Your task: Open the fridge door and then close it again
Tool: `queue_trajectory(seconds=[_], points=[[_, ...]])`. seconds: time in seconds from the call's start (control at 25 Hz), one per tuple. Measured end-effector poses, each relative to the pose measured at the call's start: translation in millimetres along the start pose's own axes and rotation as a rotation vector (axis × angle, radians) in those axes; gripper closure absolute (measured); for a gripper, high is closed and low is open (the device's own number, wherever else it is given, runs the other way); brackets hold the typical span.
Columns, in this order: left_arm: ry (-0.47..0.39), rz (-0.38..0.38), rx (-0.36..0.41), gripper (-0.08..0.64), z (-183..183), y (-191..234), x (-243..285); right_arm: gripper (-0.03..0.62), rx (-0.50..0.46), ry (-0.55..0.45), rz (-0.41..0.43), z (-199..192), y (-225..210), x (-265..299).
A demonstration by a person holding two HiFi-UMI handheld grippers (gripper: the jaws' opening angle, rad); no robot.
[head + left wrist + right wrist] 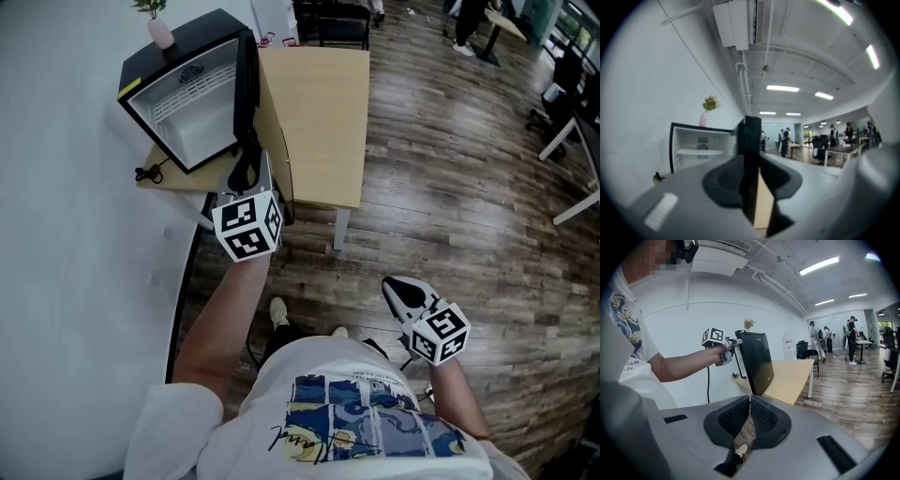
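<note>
Clamping the fridge door (752,140) edge in my left gripper (247,155); swing it smoothly along its own arc, no twisting (right gripper (749,399) closed, empty).

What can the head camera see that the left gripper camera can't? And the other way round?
Only the head view shows the person's shirt, a shoe and the right tool, shut and empty, held over the floor. Only the left gripper view shows the ceiling lights and a white unit high on the wall. Both show the open fridge, the pink vase on top of it, and the left tool clamped on the edge of the door.
</note>
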State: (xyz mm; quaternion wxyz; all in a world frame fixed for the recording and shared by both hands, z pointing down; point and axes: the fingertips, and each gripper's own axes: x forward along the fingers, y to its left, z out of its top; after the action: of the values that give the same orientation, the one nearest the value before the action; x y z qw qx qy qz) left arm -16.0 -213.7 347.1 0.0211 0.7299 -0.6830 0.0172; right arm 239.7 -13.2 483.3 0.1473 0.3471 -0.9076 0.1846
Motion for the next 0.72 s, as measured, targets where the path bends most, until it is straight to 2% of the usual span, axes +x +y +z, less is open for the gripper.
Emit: queue_trajectory(seconds=[0.32, 0.72], points=[[-0.019, 0.027, 0.006, 0.443, 0.9, -39.7, 14.2, 0.575, 0.019, -0.014, -0.024, -7.8, -1.6, -17.2], [-0.007, 0.04, -0.042, 0.449, 1.6, -85.8, 35.1, 0.575, 0.063, -0.023, -0.069, -21.2, -13.5, -36.4]])
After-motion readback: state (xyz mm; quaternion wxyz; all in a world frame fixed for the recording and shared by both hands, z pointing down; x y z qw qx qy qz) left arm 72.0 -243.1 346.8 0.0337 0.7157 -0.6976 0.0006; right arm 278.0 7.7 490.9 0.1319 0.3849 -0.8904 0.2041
